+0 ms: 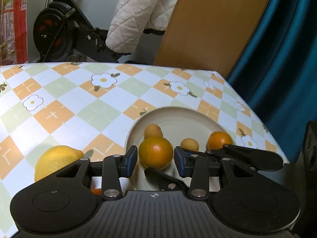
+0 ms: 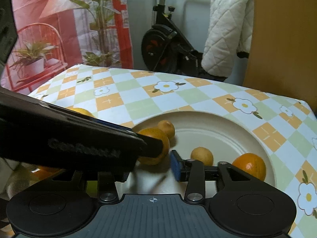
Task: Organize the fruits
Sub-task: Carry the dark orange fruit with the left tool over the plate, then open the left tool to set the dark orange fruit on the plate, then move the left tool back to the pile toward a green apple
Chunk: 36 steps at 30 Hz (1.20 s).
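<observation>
A cream plate (image 1: pixel 178 117) (image 2: pixel 227 130) lies on the checked tablecloth. On it are an orange (image 1: pixel 156 152) (image 2: pixel 155 136), a second orange (image 1: pixel 219 140) (image 2: pixel 250 165) and two small yellow fruits (image 1: pixel 153 131) (image 1: pixel 189 144) (image 2: pixel 167 128) (image 2: pixel 202 155). My left gripper (image 1: pixel 156 159) is open, its blue pads on either side of the first orange with small gaps. My right gripper (image 2: pixel 150 170) is open and empty just below, its left finger hidden behind the left gripper's body (image 2: pixel 69 138). A lemon (image 1: pixel 56 159) (image 2: pixel 83 111) lies on the cloth left of the plate.
Another orange fruit (image 1: pixel 97 191) (image 2: pixel 45 171) shows partly under the left gripper. The table's far edge (image 1: pixel 118 63) and right edge are close. Beyond stand an exercise bike (image 1: pixel 59 27), a white quilted cloth (image 1: pixel 138 15), a wooden board (image 1: pixel 210 25) and a teal curtain (image 1: pixel 281 59).
</observation>
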{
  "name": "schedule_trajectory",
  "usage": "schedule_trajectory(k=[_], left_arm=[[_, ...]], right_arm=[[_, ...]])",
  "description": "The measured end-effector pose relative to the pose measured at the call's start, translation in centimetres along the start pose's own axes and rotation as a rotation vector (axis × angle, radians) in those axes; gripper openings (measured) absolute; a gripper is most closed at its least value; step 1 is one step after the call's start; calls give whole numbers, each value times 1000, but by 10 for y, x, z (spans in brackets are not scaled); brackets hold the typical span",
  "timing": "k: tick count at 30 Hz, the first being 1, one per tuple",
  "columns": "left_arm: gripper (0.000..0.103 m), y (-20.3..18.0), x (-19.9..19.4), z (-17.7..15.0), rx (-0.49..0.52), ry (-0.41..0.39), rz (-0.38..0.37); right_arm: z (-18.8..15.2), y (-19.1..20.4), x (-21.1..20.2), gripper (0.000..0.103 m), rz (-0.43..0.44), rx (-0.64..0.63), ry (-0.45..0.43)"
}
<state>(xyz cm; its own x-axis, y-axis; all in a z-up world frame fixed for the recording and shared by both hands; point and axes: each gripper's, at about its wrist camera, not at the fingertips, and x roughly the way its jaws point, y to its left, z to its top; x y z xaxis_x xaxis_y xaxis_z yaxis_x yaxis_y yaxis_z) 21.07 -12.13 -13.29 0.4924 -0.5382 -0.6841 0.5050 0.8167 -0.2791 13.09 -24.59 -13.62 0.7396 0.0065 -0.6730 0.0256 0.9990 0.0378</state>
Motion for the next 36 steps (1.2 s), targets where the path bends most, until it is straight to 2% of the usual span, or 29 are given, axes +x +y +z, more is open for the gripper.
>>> schedule_trajectory(k=[1,2,9,14,18,26,36], left_arm=[[43,1,-4,1,-1,-8,-2],[43,1,-8,2,-1,-16,-6],[43,6,-50,4,5,-81,-31],[43,6,-79,-10,50,-116,1],[43,10,-95,-30,37,-126,10],[43,19,-111,-62,-23,-124,9],[43,24,-117,-87,-38,-108,-3]], right_arm=[[0,-1,-1,52,1,9,1],[-1,-2,-4,52,6,19,-4],[-7,-2,-37,52,14,96,-71],[-14,5,-58,52,40,120,-117],[-25,18,-71,51,58,109,-131],[-36,50,-90,51,91,49,-139],[-50,73,-89,51,130,12,-68]])
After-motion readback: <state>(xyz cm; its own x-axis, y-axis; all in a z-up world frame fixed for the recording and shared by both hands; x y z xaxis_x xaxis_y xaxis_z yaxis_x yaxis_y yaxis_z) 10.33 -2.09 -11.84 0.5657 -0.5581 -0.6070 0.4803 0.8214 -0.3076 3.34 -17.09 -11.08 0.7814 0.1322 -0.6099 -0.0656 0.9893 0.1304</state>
